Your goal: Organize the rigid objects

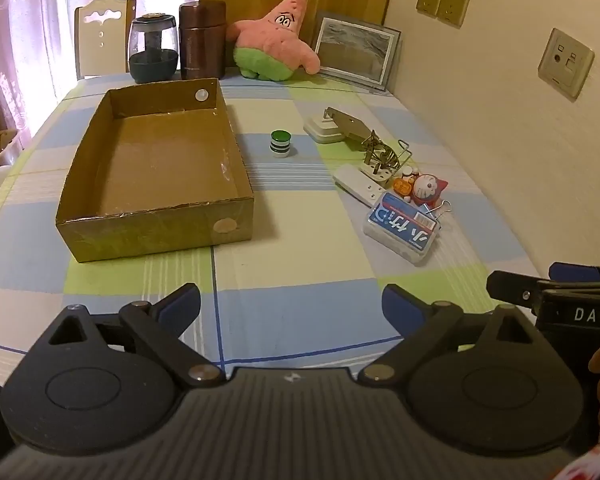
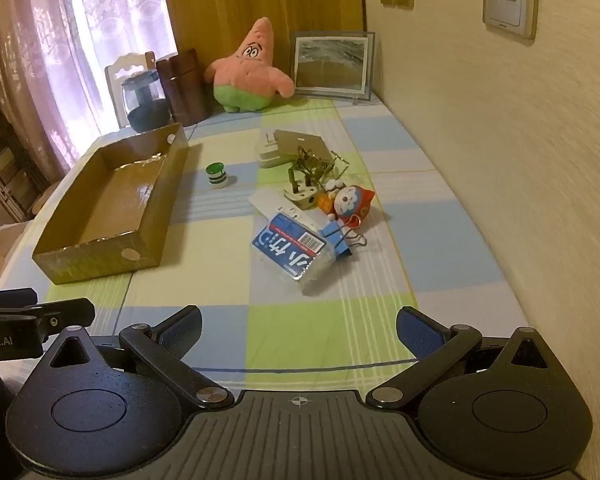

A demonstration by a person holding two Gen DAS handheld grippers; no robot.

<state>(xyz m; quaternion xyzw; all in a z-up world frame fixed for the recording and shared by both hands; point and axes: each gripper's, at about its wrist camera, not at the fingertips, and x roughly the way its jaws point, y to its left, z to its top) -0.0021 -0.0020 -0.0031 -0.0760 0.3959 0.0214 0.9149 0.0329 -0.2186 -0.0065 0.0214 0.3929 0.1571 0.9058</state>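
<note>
Left wrist view: the left gripper hangs above the checked tablecloth, jaws spread wide, nothing between them. The cardboard box lies ahead to the left, with nothing visible inside. A green-capped stamp stands upright just right of the box. Further right lies a cluster — a clear plastic case, white plugs, a figurine, binder clips.

Right wrist view: the right gripper is likewise fully open and holds nothing. The cluster lies straight ahead, the plastic case nearest; the box sits to the left.
</note>
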